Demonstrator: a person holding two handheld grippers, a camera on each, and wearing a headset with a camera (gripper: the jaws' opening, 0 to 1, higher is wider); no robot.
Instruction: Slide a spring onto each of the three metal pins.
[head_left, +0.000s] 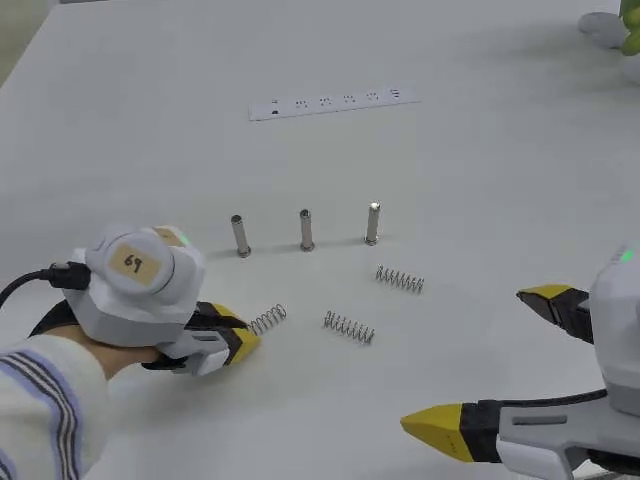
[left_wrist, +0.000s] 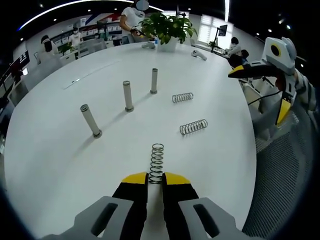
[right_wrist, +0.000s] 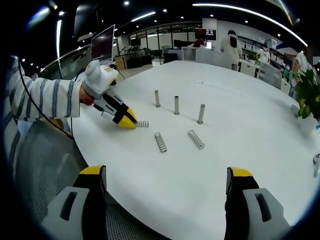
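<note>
Three metal pins (head_left: 240, 236) (head_left: 306, 230) (head_left: 372, 223) stand upright in a row on the white table, all bare. My left gripper (head_left: 243, 338) (left_wrist: 155, 179) lies low at the table, shut on the near end of a spring (head_left: 268, 319) (left_wrist: 157, 159) that rests flat and points toward the pins. Two more springs (head_left: 349, 327) (head_left: 400, 279) lie loose in front of the pins. My right gripper (head_left: 490, 360) (right_wrist: 166, 172) hovers open at the lower right with nothing between its jaws, well short of the springs (right_wrist: 160, 141) (right_wrist: 196, 139).
A flush socket strip (head_left: 330, 103) lies in the table behind the pins. A potted plant (left_wrist: 167, 25) stands at the far edge. The table's rounded edge (right_wrist: 100, 165) runs just under my right gripper. Several people stand in the room beyond.
</note>
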